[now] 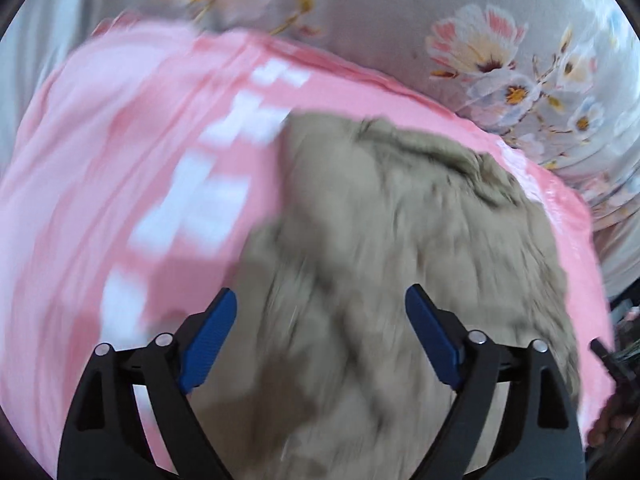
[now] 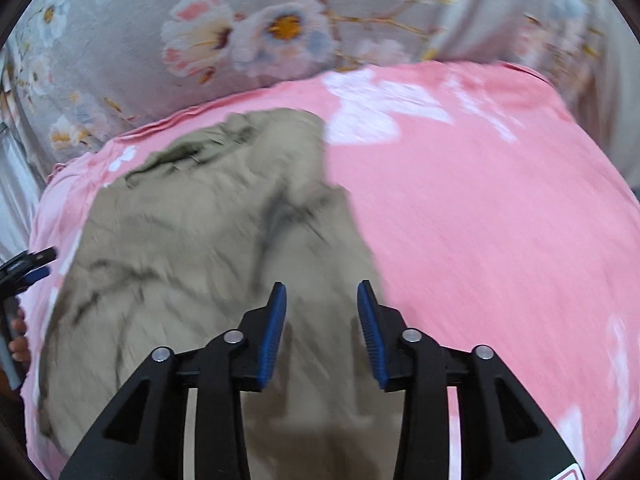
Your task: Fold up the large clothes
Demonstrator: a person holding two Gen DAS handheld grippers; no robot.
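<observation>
Both tools hung empty above the khaki garment (image 1: 380,240), which lay rumpled on a pink sheet (image 1: 120,140) over the floral bedding (image 1: 520,60). The left hand-held gripper (image 1: 320,308) stood wide open with the garment just ahead and beneath; the right hand-held gripper (image 2: 322,300) was parted about halfway, nothing between its pads. The risk, as I judged it (the cloth was bunched): a pinch could catch the sheet too, or several layers, spoiling the fold.

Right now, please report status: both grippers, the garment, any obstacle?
Left gripper open, empty. Right gripper open, empty. Khaki garment lies rumpled on pink sheet, not held. No obstacle visible.
</observation>
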